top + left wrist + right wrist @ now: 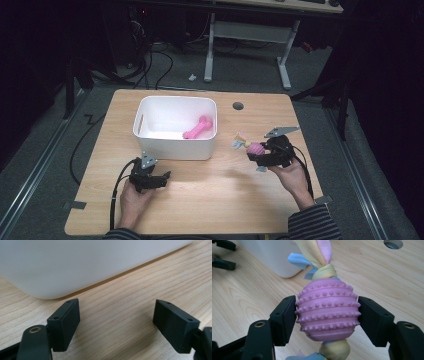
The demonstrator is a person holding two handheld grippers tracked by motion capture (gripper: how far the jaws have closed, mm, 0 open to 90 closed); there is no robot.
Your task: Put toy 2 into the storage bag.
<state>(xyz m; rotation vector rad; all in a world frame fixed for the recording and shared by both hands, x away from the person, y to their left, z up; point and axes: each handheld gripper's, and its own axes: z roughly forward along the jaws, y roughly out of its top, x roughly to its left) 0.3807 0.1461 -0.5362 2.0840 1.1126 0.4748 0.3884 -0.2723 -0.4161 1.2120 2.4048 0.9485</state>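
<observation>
While your right gripper (pixel 327 315) clamps the pink ball (pixel 327 311) mid-jaw above the table (pixel 220 195); left gripper (pixel 116 322) open, empty.

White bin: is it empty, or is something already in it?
Not empty. The high view shows a pink bone lying on the floor of the bin, toward its right side; nothing else shows inside.

Right hand-held gripper (pixel 327 320) clamping pink studded ball (pixel 327 308) (fabric knots), white bin (pixel 270 257) behind
</observation>
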